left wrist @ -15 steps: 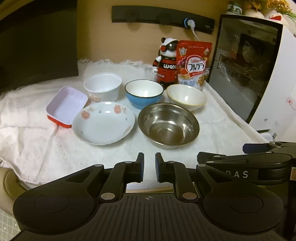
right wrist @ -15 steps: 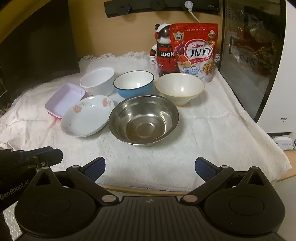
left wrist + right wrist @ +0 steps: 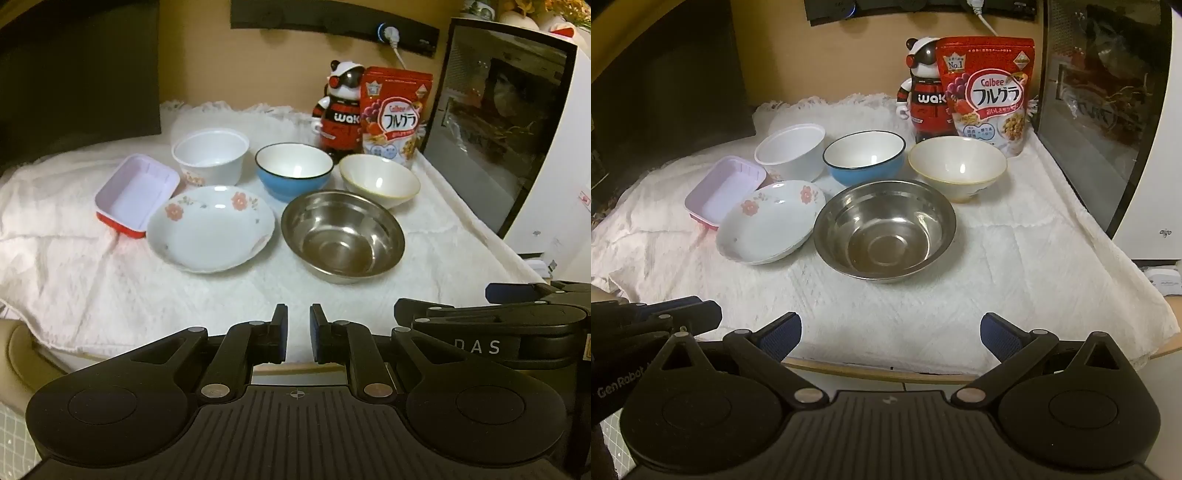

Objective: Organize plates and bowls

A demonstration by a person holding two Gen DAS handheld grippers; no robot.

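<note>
A steel bowl is sitting near the middle of the surface, on a white cloth that is covering it. Just to its left a floral plate is lying, its rim close to the steel bowl's and overlapping the corner of a pink-and-red rectangular dish further left. Behind these, three bowls are standing in a row: a white plastic bowl, a blue bowl and a cream bowl, all upright and empty. At the back a red cereal bag is leaning beside a red-and-black figurine, and a dark-doored appliance is standing along the right edge.

Both tools are hovering over the near edge of the surface, apart from every dish. The left tool is holding its blue-padded fingers nearly pressed together with nothing between them. The right tool is holding its fingers spread wide, gripping nothing; in the left view its side is showing at the right margin.
</note>
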